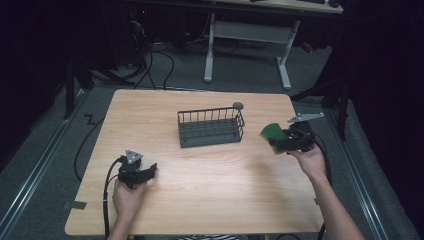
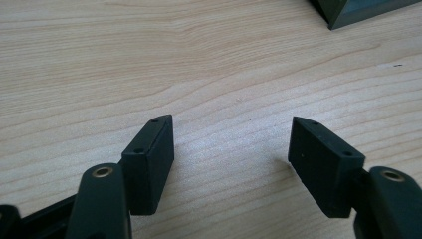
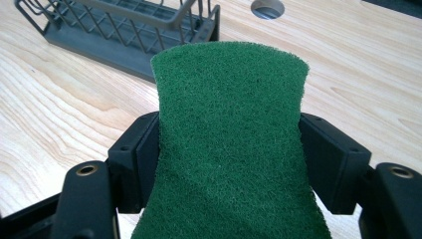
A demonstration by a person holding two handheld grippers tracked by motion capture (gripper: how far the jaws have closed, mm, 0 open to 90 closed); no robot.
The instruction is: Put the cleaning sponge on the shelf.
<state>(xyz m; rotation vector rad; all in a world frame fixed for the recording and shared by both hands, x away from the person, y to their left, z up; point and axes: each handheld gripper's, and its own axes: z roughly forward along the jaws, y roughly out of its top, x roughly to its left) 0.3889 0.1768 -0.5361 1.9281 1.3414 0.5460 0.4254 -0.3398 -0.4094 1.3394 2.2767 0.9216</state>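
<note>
The right gripper [image 1: 283, 142] pinched a green pad [image 1: 271, 134] between its 2 jaws, above the table [image 1: 150, 115] near its right edge. In the right gripper view the pad [image 3: 229, 144] stood upright between the jaws, its sides squeezed in where they pressed it and its top edge flaring wider above them. The pad was off the table, just to the right of the wire rack [image 1: 210, 127], apart from it.

The rack stood near the middle of the table, with nothing to be seen inside it. A round grey grommet [image 1: 238, 105] sat in the tabletop just behind the rack's right end.

The left gripper [image 1: 148, 171] was low over the table's near left part, well apart from the rack. In the left gripper view its 2 jaws were spread wide, with bare wood between them and nothing held. A corner of the rack [image 2: 363, 11] showed at that view's top right.
</note>
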